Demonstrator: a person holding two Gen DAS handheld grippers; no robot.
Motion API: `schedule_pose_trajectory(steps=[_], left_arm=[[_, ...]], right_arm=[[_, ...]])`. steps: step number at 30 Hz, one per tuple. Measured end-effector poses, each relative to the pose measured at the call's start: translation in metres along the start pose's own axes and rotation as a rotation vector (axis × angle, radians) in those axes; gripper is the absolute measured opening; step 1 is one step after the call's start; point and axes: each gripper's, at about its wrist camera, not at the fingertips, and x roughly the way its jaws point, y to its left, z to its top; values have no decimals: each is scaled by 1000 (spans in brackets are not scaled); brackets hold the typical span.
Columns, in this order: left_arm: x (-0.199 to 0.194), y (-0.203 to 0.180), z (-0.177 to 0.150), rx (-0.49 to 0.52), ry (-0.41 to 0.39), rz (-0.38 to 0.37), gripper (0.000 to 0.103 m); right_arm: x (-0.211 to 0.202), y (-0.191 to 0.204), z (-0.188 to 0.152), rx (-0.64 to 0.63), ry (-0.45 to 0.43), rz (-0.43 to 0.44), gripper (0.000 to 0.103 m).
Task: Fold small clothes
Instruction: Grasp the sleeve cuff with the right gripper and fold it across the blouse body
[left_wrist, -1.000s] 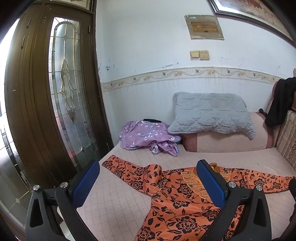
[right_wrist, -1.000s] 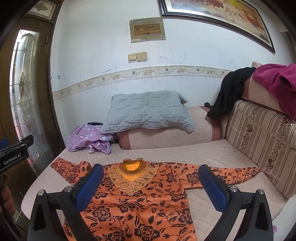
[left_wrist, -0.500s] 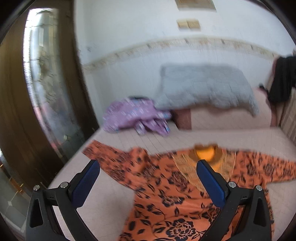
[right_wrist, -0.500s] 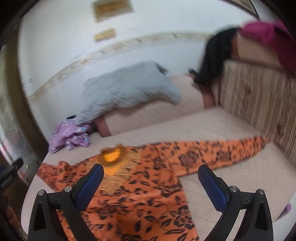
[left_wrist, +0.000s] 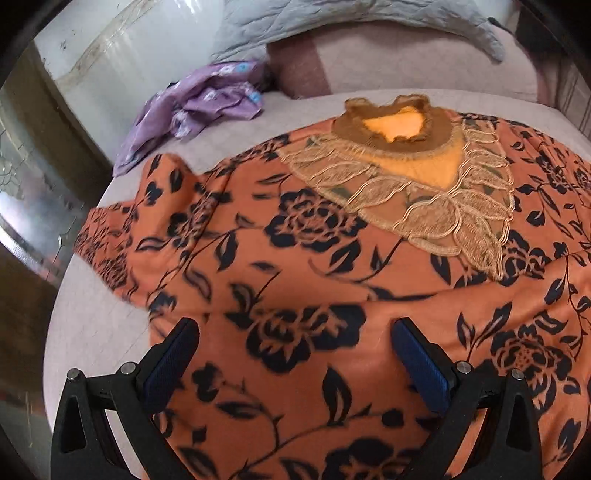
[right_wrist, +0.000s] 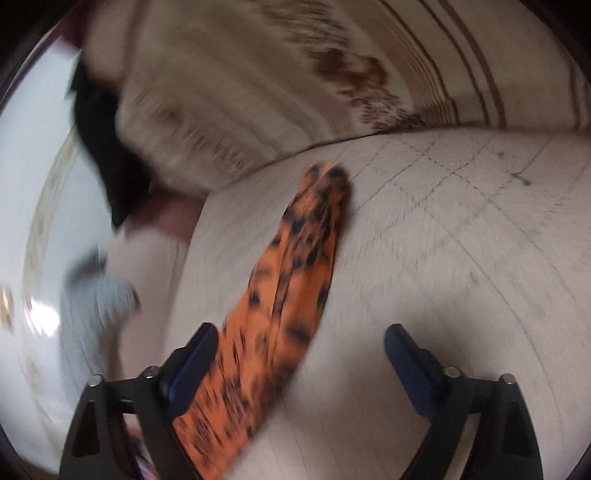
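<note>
Fingers (left_wrist: 173, 363) on both grippers stand apart, the right gripper (right_wrist: 299, 363) just narrowing over one sleeve (right_wrist: 291, 273). One orange blouse (left_wrist: 314, 280) lies flat on the bed (right_wrist: 461, 258), purple garment (left_wrist: 199, 107) near the edge, bare mattress beside the sleeve.

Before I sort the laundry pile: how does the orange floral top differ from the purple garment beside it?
The orange floral top lies spread flat, front up; the purple garment sits crumpled in a heap. The orange top carries big black roses and a lace collar; the purple one has small pale flowers. The orange top lies nearer, under the left tongs; the purple one lies farther back by the wall. Both rest on the same pale quilted cover.
</note>
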Motion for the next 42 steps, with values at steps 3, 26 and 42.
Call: schedule_pose_trajectory(steps=[3, 26, 42], left_arm=[[2, -1, -2, -25, -4, -34, 103], [-38, 144, -6, -371, -69, 78, 103], [-25, 45, -1, -83, -37, -63, 103]], right_arm=[[33, 5, 23, -16, 15, -18, 67], [-70, 301, -255, -700, 264, 395, 12], [-8, 62, -90, -125, 136, 147, 82]])
